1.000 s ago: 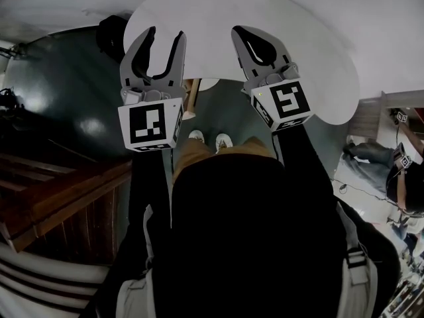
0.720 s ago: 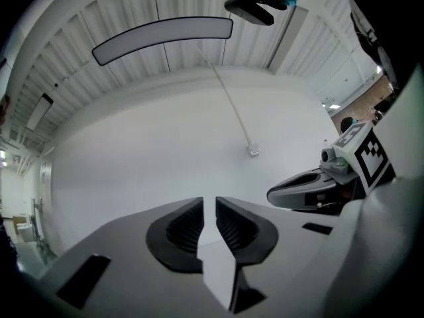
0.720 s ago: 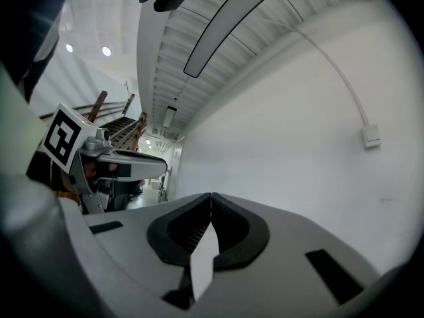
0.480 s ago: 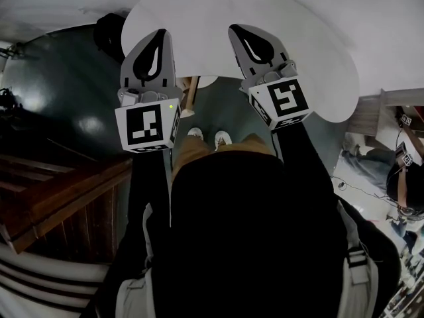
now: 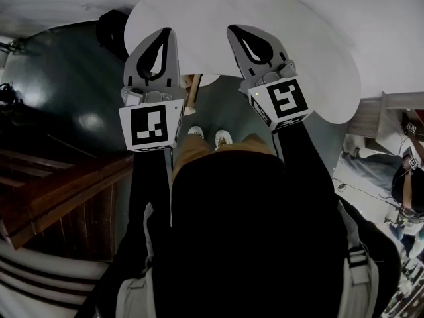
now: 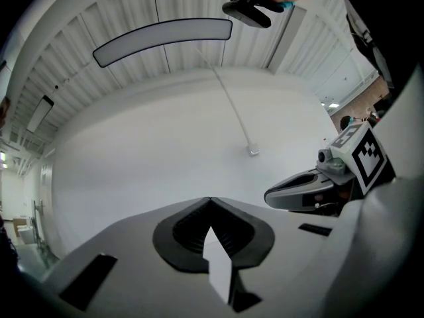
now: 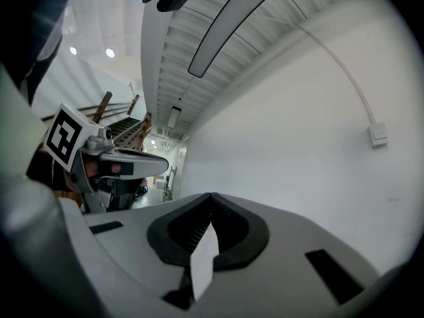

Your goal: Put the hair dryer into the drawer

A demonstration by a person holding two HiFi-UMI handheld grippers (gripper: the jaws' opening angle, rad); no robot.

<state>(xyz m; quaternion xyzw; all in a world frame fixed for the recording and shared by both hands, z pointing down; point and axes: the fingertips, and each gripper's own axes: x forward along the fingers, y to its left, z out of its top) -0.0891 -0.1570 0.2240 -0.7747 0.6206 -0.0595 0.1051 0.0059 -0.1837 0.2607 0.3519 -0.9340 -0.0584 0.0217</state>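
Observation:
Neither a hair dryer nor a drawer appears in any view. In the head view both grippers are held side by side over the near edge of a round white table (image 5: 318, 52). My left gripper (image 5: 165, 33) is shut, its jaws meeting with nothing between them, as the left gripper view (image 6: 211, 199) confirms. My right gripper (image 5: 233, 30) is also shut and empty, its tips together in the right gripper view (image 7: 211, 195). Each gripper shows from the side in the other's view: the right gripper (image 6: 271, 196) and the left gripper (image 7: 182, 161). Both point level at a plain white wall.
A wooden stair rail (image 5: 59, 191) runs along the left. A dark bag (image 5: 109, 28) sits beyond the table's left edge. Another person (image 5: 407, 177) is at the far right. A thin cable with a small wall box (image 6: 253, 150) crosses the white wall.
The left gripper's jaws stood open a second ago and have closed on nothing. The right gripper stayed shut, and both hands have barely shifted.

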